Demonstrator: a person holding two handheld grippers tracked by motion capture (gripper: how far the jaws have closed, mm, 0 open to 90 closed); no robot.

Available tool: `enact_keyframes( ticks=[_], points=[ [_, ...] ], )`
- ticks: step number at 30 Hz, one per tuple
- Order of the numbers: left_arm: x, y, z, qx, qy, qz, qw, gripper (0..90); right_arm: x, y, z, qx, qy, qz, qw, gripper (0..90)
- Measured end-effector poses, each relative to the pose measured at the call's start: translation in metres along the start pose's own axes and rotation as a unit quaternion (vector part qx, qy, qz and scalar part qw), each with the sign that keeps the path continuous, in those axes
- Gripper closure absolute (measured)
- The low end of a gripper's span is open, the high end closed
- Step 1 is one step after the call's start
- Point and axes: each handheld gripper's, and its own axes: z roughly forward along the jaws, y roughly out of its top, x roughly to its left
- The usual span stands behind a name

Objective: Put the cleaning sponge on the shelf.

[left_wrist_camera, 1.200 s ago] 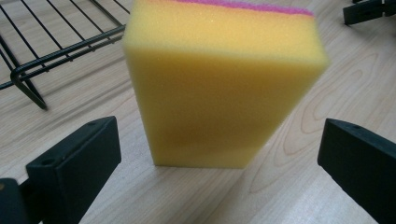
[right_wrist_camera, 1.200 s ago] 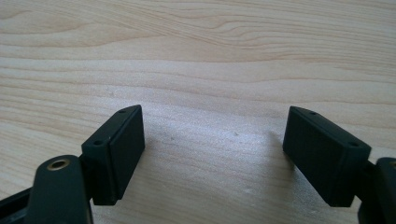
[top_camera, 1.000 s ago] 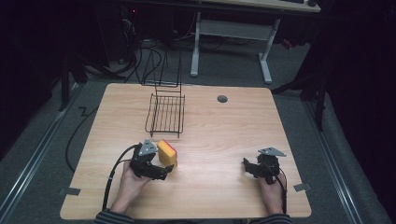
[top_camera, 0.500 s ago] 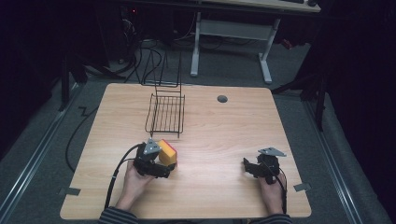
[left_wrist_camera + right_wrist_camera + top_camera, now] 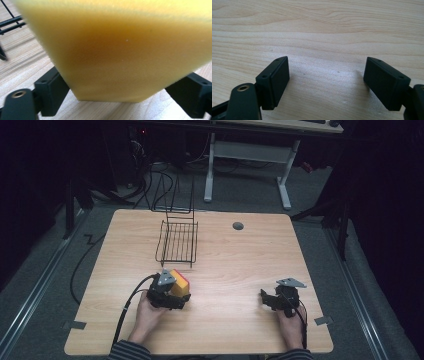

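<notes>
A yellow sponge (image 5: pixel 182 280) with a red top lies on the wooden table (image 5: pixel 240 265), front left. My left gripper (image 5: pixel 178 294) reaches it from the near side. In the left gripper view the sponge (image 5: pixel 120 50) sits between the two black jaws, which have just been closing. Both pads (image 5: pixel 53 86) press into its sides and the foam tapers where it is squeezed. My right gripper (image 5: pixel 265 299) rests at the front right of the table. Its jaws stand wide apart over bare wood, and the right gripper (image 5: pixel 325 82) holds nothing.
A black wire rack (image 5: pixel 177 242) stands on the table just beyond the sponge. A round grey cable hole (image 5: pixel 238 226) is near the far edge. Cables and a desk frame (image 5: pixel 247 155) stand on the floor behind the table.
The left gripper has edged slightly toward the sponge and its jaws have closed in on it. The right gripper has stayed still.
</notes>
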Motion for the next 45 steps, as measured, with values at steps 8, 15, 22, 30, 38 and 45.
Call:
enact_keyframes(
  ticks=[8, 15, 22, 30, 38, 45],
  points=[
    [0.000, 0.000, 0.001, 0.000, 0.003, 0.003, 1.0000, 18.1, 0.000, 0.000, 0.000, 0.000, 0.000, 0.000, 1.0000, 21.0],
    [-0.001, 0.000, 0.001, -0.002, 0.001, 0.009, 1.0000, 22.7, 0.000, 0.000, 0.000, 0.000, 0.000, 0.000, 1.0000, 21.0],
    [-0.002, -0.001, -0.001, -0.001, -0.013, 0.014, 0.9998, 23.5, 0.000, 0.000, 0.000, 0.000, 0.000, 0.000, 1.0000, 21.0],
    [-0.003, 0.002, -0.010, -0.013, -0.018, 0.017, 0.9996, 23.8, 0.000, 0.000, 0.000, 0.000, 0.000, 0.000, 1.0000, 21.0],
    [-0.006, 0.005, -0.022, -0.021, -0.022, 0.008, 0.9995, 23.9, 0.000, 0.000, 0.000, 0.001, 0.001, -0.002, 1.0000, 21.0],
    [-0.006, 0.007, -0.029, -0.028, -0.031, 0.000, 0.9991, 23.9, 0.000, 0.000, 0.000, 0.001, 0.002, -0.002, 1.0000, 21.0]
  ],
)
